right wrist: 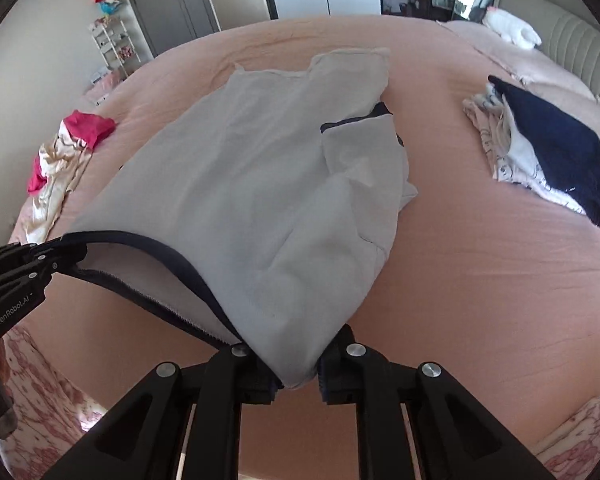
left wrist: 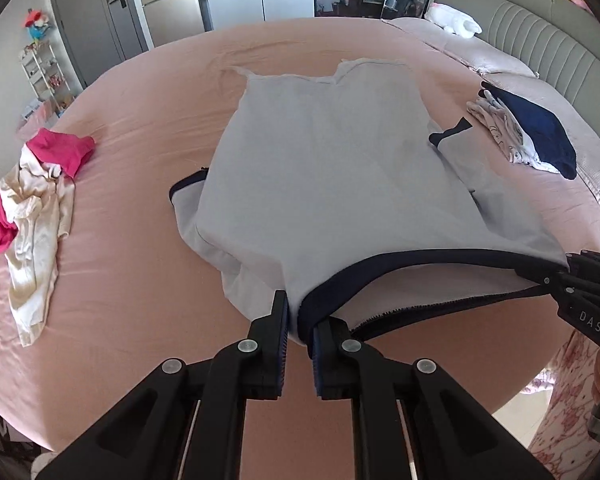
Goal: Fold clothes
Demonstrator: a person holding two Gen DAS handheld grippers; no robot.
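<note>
A soft, pale grey shirt (left wrist: 324, 168) with dark navy trim lies spread on the pink bed (left wrist: 140, 240), its near edge lifted. The left tongs (left wrist: 300, 320) pinch the ribbed navy neckline; the right tongs (right wrist: 298, 376) clamp a bunched fold. A crumpled cream-and-magenta heap (left wrist: 36, 200) and a folded navy stack (right wrist: 548, 152) flank it.

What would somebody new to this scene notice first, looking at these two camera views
The pale grey garment with navy trim spread across the middle of the pink bed, its near collar end lifted and pinched by the left gripper and right gripper. Next, the crumpled pink and cream clothes at the bed's left side, and the folded stack topped in navy at its right.
</note>
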